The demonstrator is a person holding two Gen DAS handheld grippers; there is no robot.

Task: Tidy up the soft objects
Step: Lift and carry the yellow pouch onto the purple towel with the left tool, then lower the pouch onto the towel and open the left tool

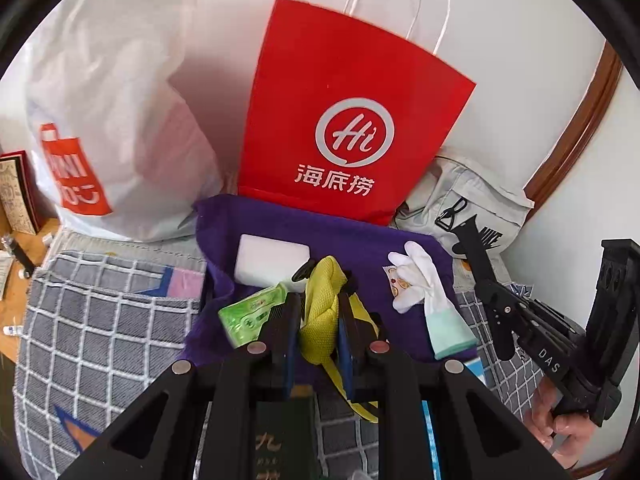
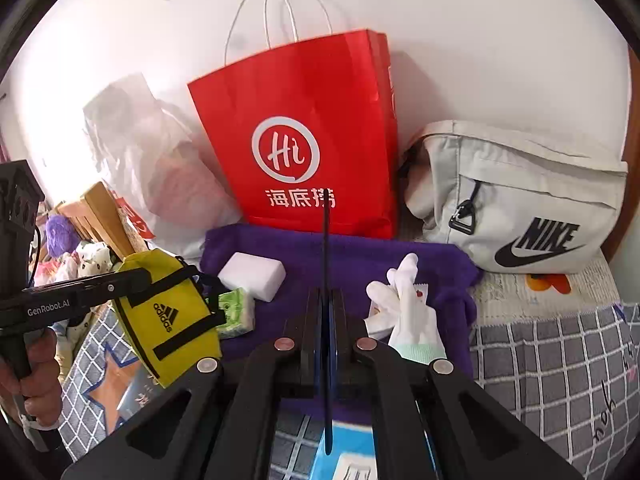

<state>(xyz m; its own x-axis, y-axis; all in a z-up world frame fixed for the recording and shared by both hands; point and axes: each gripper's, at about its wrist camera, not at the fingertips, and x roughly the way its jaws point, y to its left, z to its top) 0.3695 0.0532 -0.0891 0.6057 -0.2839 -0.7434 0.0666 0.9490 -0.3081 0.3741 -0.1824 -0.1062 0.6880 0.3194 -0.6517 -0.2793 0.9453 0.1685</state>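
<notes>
My left gripper (image 1: 318,312) is shut on a yellow Adidas pouch (image 1: 322,280), held above a purple cloth (image 1: 320,232). In the right wrist view that pouch (image 2: 168,312) hangs at the left from the left gripper (image 2: 136,284). My right gripper (image 2: 326,294) is shut on a thin black strap (image 2: 326,240), seen edge-on and sticking up past the fingertips. From the left wrist view the strap (image 1: 474,248) stands up out of the right gripper (image 1: 486,286). On the cloth lie a white sponge (image 1: 274,256), a green tissue pack (image 1: 248,312) and a white glove (image 1: 420,280).
A red paper bag (image 1: 352,112) stands against the wall behind the cloth. A white plastic bag (image 1: 112,120) is on its left and a grey Nike bag (image 2: 520,200) on its right. A grey checked bedspread (image 1: 100,320) covers the surface. A person's hand (image 1: 560,424) holds the right gripper.
</notes>
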